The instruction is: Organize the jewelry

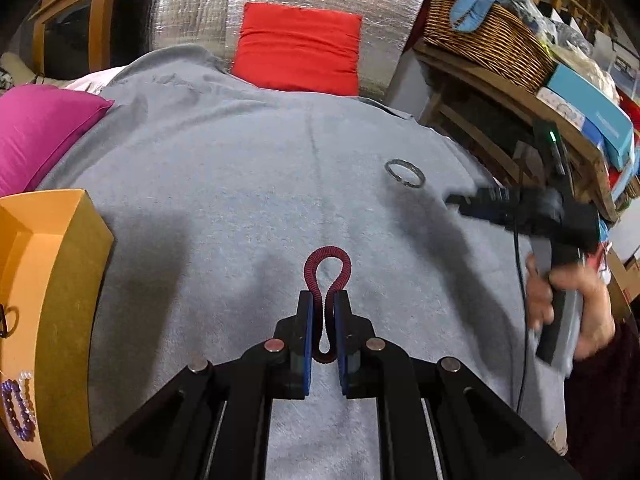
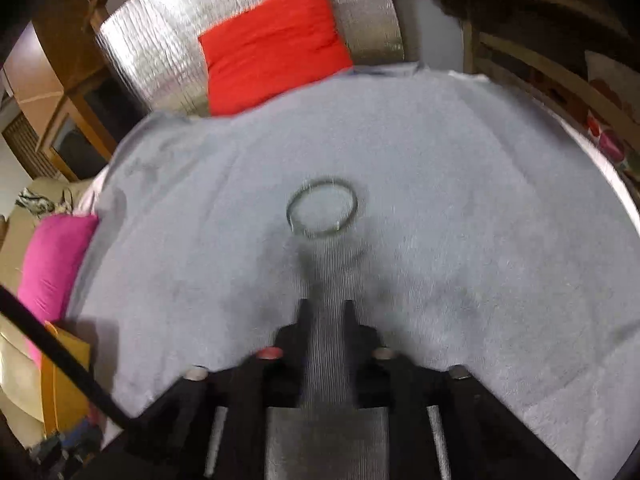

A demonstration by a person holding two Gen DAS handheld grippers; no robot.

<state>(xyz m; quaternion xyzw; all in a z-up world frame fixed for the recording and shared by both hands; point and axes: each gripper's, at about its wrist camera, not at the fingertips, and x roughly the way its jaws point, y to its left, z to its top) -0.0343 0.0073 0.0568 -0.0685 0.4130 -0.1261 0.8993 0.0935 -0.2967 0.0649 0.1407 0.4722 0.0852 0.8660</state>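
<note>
L fingers (image 1: 324, 300) grip red bracelet (image 1: 327, 268); R fingers (image 2: 326, 308) apart, near bangle (image 2: 322, 208).

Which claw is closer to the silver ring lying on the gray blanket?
Right. The right gripper is empty and points at the silver bangle, just short of it. The left gripper sits farther back, shut on a red coiled bracelet.

Left gripper (image 1: 324, 300) jaws pinched closed; right gripper (image 2: 326, 308) jaws seemingly parted.
</note>
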